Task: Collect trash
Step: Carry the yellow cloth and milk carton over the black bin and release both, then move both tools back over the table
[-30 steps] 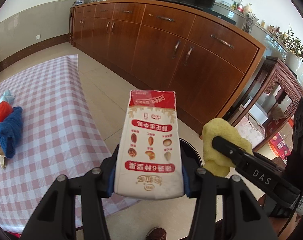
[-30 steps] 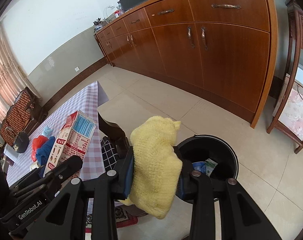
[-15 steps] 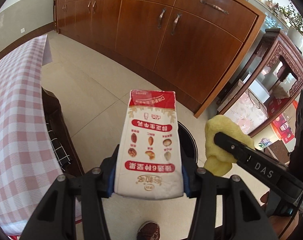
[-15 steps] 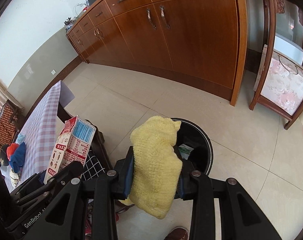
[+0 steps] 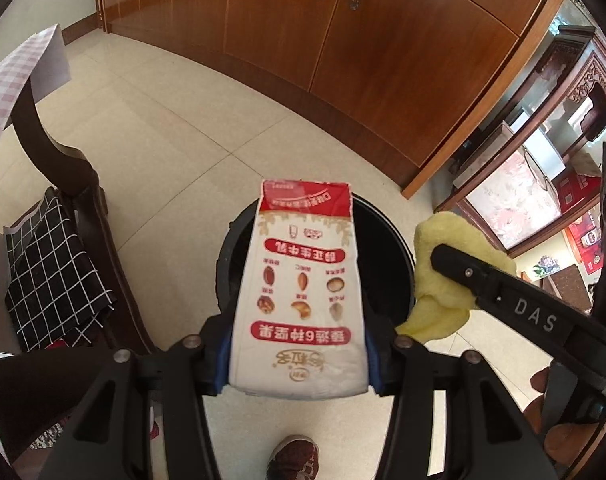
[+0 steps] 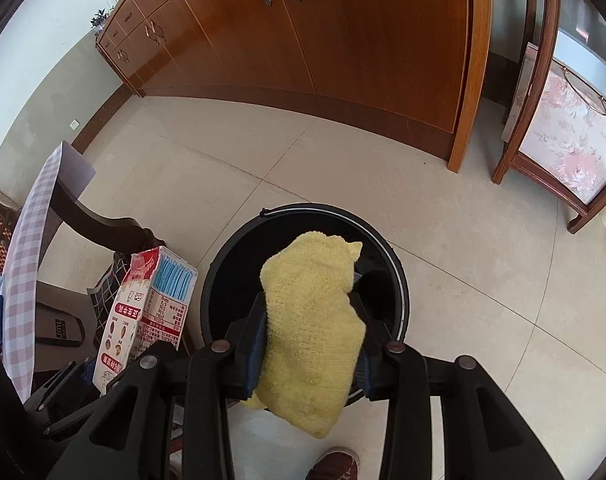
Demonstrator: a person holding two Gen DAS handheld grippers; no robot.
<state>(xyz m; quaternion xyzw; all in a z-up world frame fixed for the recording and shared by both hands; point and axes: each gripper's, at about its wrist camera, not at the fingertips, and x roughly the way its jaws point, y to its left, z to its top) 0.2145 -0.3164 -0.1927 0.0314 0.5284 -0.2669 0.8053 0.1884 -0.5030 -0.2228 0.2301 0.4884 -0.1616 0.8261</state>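
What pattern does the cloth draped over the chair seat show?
The chair cloth is black with a thin white grid of squares, clearest in the left wrist view.

Both loads have been carried down and over the black bin [image 6: 399, 280], whose rim is now hidden behind the carton [image 5: 299, 292]. The right gripper [image 6: 309, 330] jaws are opening around the yellow cloth [image 6: 311, 328], apparently still between them.

Both wrist views look steeply down from close above the black bin [image 5: 387, 240] [image 6: 383, 248] at frame centre; each shows the wooden cabinet [image 5: 383, 52] [image 6: 343, 40] across the top.
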